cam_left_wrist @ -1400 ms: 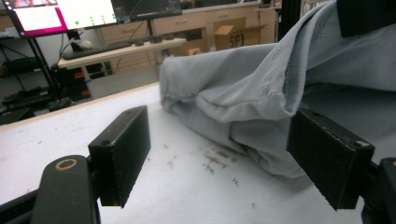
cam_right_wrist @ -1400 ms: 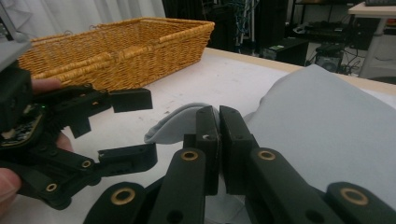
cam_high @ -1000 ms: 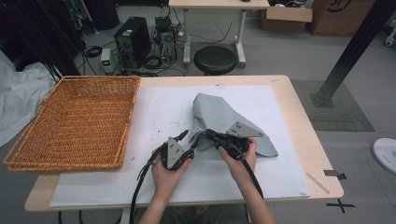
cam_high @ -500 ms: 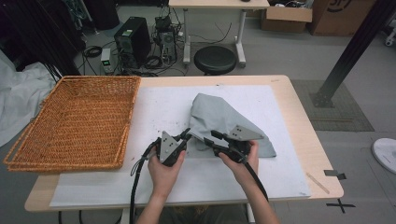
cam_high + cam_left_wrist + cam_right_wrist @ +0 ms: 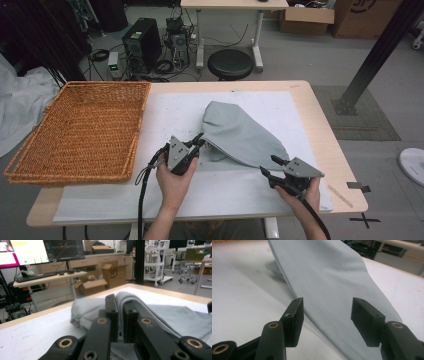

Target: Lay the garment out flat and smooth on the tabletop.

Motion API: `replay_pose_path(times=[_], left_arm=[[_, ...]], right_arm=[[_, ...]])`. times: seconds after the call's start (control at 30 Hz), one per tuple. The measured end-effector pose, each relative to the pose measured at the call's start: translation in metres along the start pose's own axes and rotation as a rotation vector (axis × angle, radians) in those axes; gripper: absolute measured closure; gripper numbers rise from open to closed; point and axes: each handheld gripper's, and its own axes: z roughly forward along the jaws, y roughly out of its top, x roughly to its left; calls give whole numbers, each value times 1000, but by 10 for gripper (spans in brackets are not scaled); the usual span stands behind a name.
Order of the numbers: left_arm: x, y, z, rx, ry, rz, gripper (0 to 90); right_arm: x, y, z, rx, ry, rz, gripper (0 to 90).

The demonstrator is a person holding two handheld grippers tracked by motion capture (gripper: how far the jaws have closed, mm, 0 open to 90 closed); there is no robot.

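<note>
Left tool pinches the grey cloth; right tool has just been opening, nothing between; wicker basket holds nothing.

High view: fixed above the person's side, facing forward and down; takes in the whole table, well back from it. Left gripper view: low, close over the white mat, looking level along its own jaws across the grey cloth toward desks beyond. Right gripper view: very near, tilted down onto the same cloth's lower edge. All three views share the cloth and mat.
</note>
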Motion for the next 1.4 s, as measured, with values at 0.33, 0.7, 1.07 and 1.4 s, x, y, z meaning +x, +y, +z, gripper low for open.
replay_pose_path(times=[0.33, 0.7, 1.07, 1.4], left_arm=[[-5, 21, 2, -46, -11, -35, 857], [-3, 44, 0, -109, -27, -85, 857], [3, 54, -15, -135, -36, -73, 857], [7, 49, -32, -111, -22, -39, 857]], right_arm=[[26, 7, 33, 8, -27, -48, 445], [22, -2, 35, 59, -91, -61, 468], [-14, -10, 10, 98, -135, 30, 868], [-28, 6, -20, -51, -140, 124, 883]])
